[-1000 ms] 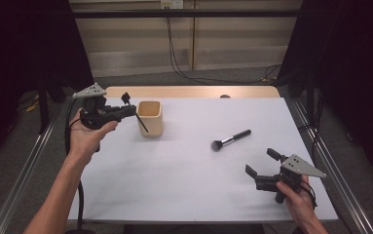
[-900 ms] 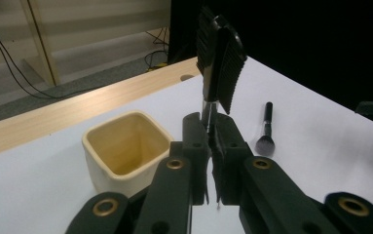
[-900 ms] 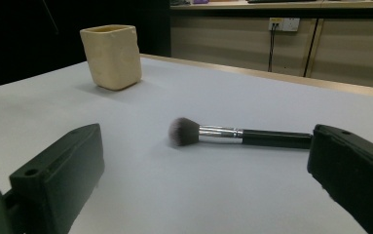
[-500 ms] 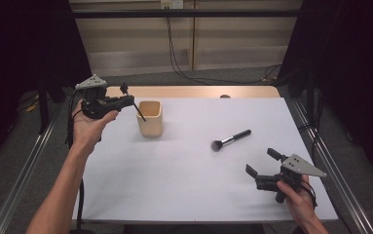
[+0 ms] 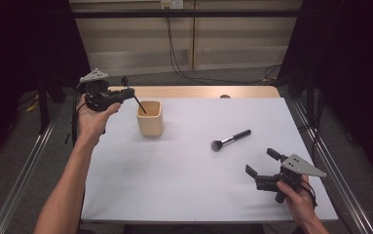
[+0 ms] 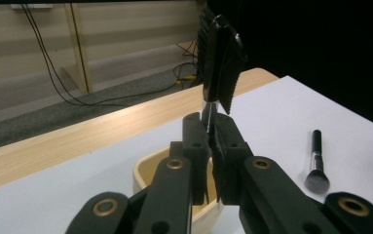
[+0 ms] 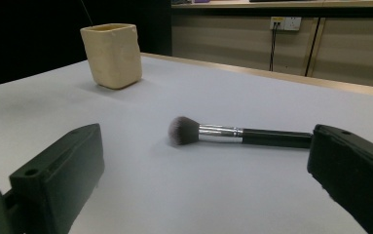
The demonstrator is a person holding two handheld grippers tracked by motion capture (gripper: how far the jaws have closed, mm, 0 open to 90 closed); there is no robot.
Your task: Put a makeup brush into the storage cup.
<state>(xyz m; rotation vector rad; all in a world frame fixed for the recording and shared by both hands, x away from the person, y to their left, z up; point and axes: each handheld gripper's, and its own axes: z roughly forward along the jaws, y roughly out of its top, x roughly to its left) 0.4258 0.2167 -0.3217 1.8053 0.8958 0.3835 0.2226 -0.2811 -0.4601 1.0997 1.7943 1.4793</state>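
Slim black brush (image 6: 219,63) w/ thin metal stem is clamped in my left gripper (image 5: 125,92), jaws closed tight on the stem, bristle head above them, lower end angled into the cream square-ish cup (image 5: 149,118) at the white table's (image 5: 184,185) far left. Right gripper (image 5: 261,167) sits near the front right edge, jaws wide apart, nothing between. Black-handled makeup brush w/ silver ferrule (image 5: 230,140) lies flat mid-table, just beyond it.
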